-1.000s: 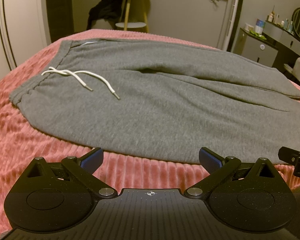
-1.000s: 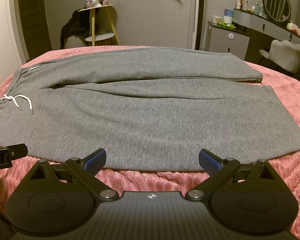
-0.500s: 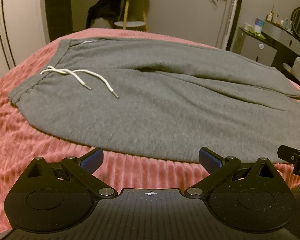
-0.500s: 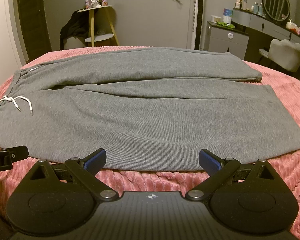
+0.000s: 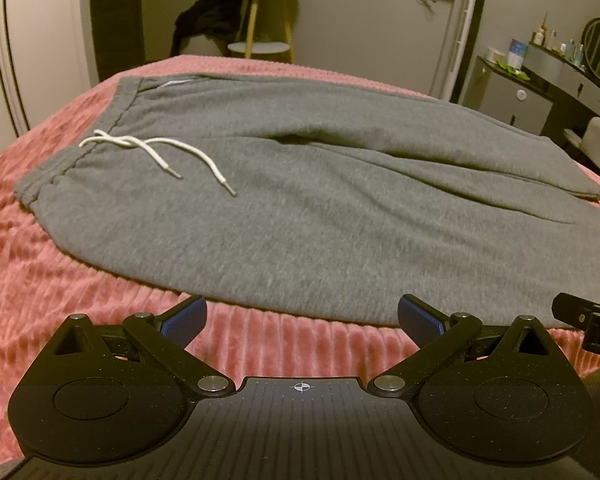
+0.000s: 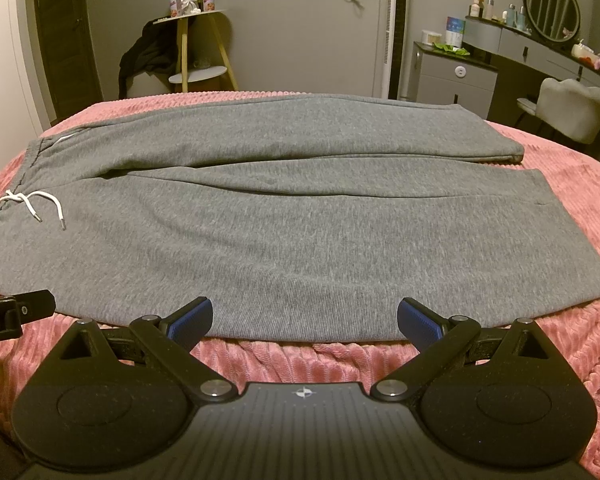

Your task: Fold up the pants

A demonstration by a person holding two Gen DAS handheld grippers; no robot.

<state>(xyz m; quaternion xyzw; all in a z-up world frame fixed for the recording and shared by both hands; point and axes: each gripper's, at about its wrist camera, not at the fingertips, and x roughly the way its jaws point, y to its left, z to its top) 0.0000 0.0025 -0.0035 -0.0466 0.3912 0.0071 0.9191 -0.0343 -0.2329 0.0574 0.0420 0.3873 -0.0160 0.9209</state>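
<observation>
Pants (image 6: 300, 232) lie flat on the bed (image 6: 580, 184), waistband left, so both my claws, left (image 5: 300, 316) and right (image 6: 304, 316), hover released at the near edge, positioned to pinch it for the lengthwise fold.

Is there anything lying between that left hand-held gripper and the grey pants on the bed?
No loose object. In the left wrist view, only a strip of pink ribbed blanket separates the open left hand-held gripper from the near edge of the grey pants.
</observation>
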